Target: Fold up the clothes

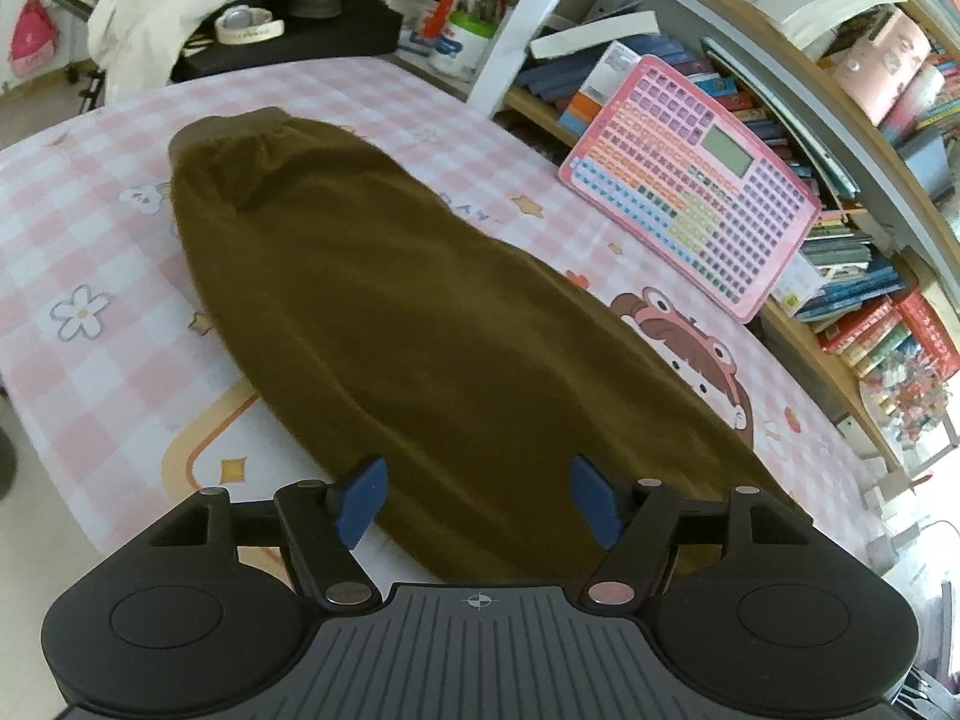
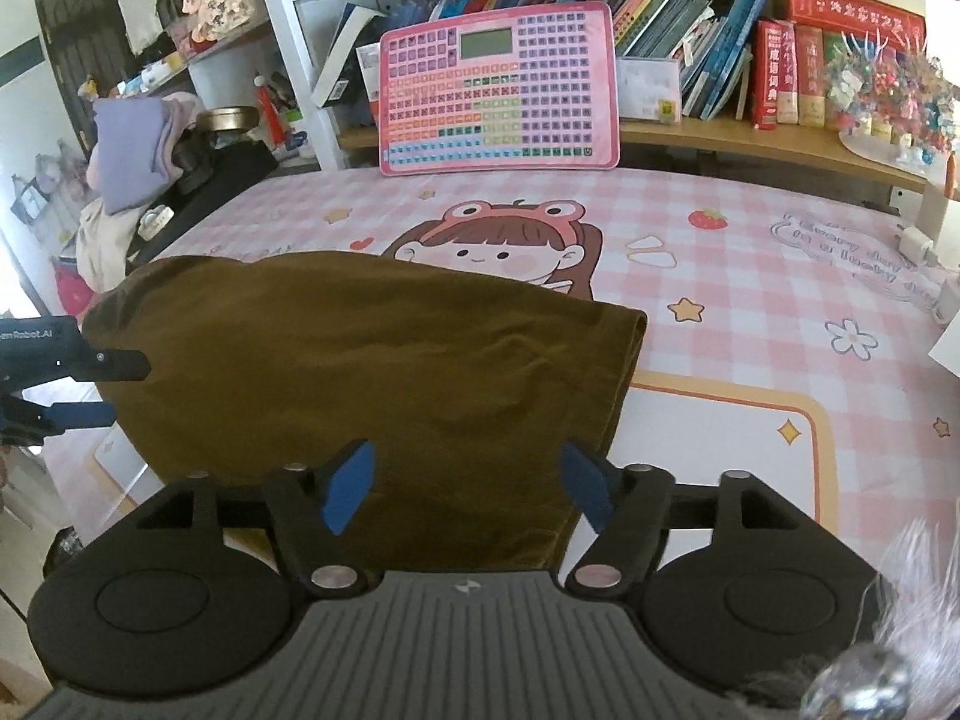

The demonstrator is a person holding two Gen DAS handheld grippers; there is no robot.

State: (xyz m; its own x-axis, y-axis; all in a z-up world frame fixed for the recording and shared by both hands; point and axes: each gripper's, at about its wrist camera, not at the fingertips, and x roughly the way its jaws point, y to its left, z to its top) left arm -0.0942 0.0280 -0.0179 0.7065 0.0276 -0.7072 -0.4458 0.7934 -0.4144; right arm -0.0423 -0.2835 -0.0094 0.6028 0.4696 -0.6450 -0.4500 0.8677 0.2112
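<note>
Garment axis: brown trousers (image 1: pixel 384 300) are lying lengthwise, running away from left gripper (image 1: pixel 477 501).
Fingers: both grippers are hovering released; right gripper (image 2: pixel 468 489) is nearer the folded edge.

The trousers (image 2: pixel 360 372) are lying on the table mat (image 2: pixel 750 276), the keyboard board (image 2: pixel 498 96) is leaning behind them against the bookshelf (image 2: pixel 780 138).

Bright daylight, glare at right edges; fisheye bending, slight softness
</note>
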